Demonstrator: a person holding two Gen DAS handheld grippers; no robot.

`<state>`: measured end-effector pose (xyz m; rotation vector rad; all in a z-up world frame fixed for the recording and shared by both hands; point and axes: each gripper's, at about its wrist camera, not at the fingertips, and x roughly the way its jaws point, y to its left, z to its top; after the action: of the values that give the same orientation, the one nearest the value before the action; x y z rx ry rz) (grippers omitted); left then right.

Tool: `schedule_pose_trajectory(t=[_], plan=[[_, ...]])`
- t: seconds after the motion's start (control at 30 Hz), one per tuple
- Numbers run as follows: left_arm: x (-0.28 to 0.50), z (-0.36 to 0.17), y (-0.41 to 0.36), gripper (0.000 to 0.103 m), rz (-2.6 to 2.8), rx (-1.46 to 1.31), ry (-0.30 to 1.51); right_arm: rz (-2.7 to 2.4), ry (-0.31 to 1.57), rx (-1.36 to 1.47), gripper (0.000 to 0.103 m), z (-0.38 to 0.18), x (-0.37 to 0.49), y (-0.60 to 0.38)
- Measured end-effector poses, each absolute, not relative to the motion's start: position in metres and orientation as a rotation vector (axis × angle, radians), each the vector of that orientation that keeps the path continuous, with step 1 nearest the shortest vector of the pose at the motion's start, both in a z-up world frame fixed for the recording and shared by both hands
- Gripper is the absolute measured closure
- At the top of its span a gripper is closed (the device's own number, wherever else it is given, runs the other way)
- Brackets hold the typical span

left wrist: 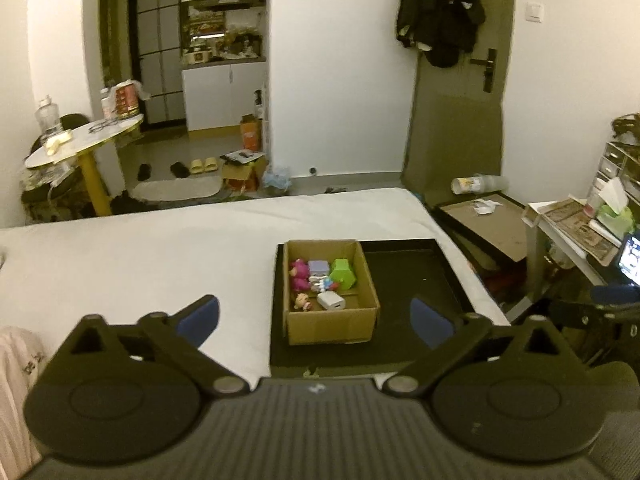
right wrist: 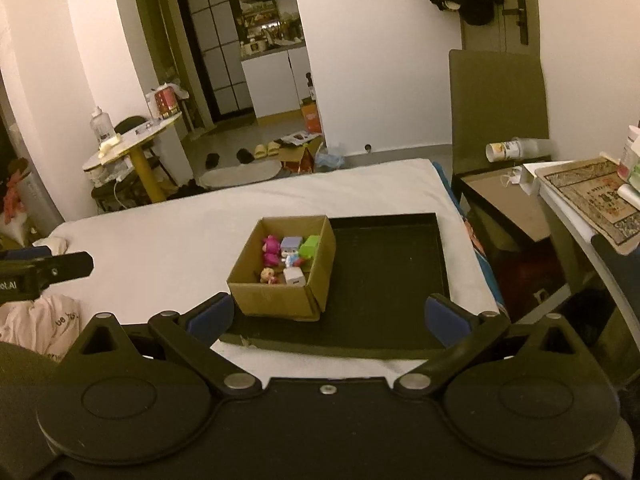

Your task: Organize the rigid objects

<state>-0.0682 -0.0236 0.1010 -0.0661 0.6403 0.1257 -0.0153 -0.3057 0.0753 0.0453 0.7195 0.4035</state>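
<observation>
the cardboard box (left wrist: 330, 292) sits at the centre of the frame on the left part of a black tray (left wrist: 404, 276), which lies on the white bed (left wrist: 140, 248). inside it — a pink figure (left wrist: 299, 274), a green block (left wrist: 342, 271), a white charger (left wrist: 332, 302). the left gripper (left wrist: 316, 320) and right gripper (right wrist: 328, 316) both hover low in frame, jaws wide, nothing between them.

Both wrist views look down past wide-spread blue-padded fingers (left wrist: 202, 314) at one shared open brown cardboard box (left wrist: 330, 320), not close.
</observation>
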Motion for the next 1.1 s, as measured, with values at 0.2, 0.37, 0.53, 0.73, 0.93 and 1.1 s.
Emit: schedule_pose_trajectory(t=[0.2,0.37,0.53,0.73,0.93,1.1], plan=[[-0.0655,0.0988,-0.0190,0.000,0.147,-0.076,0.669,0.404,0.725,0.050,0.000,0.0729,-0.0181,-0.3032],[-0.0656,0.0962,-0.0176,0.000,0.137,-0.088,0.681,0.401,0.729,0.056,0.000,0.0716,-0.0187,-0.3028],[-0.0674,0.0940,-0.0212,0.000,0.119,-0.075,0.670,0.405,0.739,0.066,0.000,0.0706,-0.0170,-0.3041],[-0.0686,0.0919,-0.0221,0.000,0.125,-0.087,0.667,0.423,0.746,0.058,0.000,0.0674,-0.0175,-0.3003],[-0.0694,0.0923,-0.0197,0.000,0.123,-0.097,0.661,0.421,0.746,0.062,0.000,0.0661,-0.0196,-0.2983],[-0.0697,0.0931,-0.0202,0.000,0.133,-0.096,0.661,0.417,0.740,0.059,0.000,0.0657,-0.0198,-0.2980]])
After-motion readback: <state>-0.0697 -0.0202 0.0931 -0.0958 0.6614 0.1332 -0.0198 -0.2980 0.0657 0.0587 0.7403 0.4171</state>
